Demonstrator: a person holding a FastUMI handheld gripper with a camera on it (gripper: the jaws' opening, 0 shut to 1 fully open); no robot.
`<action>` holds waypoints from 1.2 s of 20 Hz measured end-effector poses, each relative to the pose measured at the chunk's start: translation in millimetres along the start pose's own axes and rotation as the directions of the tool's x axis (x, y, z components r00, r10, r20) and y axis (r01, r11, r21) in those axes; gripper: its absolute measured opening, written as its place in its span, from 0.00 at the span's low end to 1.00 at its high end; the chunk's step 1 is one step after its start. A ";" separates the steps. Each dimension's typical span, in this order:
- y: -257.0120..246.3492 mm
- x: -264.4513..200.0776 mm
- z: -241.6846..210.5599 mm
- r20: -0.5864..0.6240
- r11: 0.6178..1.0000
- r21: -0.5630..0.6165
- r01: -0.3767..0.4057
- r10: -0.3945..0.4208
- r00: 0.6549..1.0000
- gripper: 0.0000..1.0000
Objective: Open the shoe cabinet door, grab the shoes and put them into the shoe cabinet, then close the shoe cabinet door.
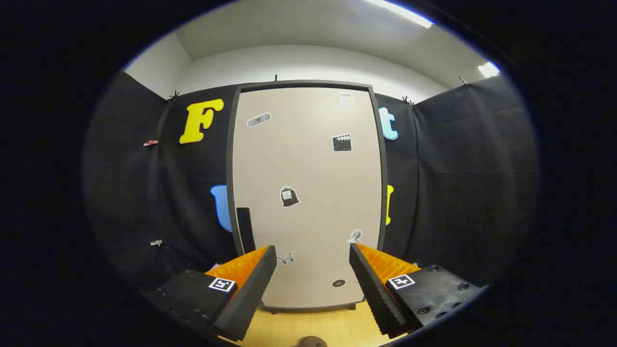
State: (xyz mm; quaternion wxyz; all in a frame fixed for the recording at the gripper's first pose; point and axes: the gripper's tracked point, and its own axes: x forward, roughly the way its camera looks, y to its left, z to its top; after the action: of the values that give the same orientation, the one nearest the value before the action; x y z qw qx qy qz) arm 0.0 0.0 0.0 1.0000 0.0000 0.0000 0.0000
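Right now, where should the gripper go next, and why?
Probably forward and left to the black handle on the cabinet door. The door looks shut, and the gripper has its jaws open, holding nothing, so opening the door likely comes first.

Cabinet interior: hidden behind the shut shoe cabinet door (308, 193).
Door handle (245, 230): lower end hidden by a tong finger (250, 284).
Round object (312, 342): cut off below the tongs (312, 253).
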 end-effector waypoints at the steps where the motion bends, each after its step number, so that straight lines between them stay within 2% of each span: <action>1: 0.6 0.0 0.2 0.000 1.000 0.002 -0.002 0.002 1.000 0.98; 14: 5.3 -8.1 3.0 0.015 1.000 -0.005 -0.001 0.001 1.000 0.99; 18: 20.7 -2.7 -4.4 -0.002 1.000 0.004 -0.027 0.027 1.000 0.98; 24: 73.1 19.5 -23.9 -0.039 0.994 0.021 -0.104 0.104 0.994 0.99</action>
State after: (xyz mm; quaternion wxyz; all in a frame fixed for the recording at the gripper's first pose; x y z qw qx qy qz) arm 19.5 73.1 -23.9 0.9984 0.0094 0.0198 0.0521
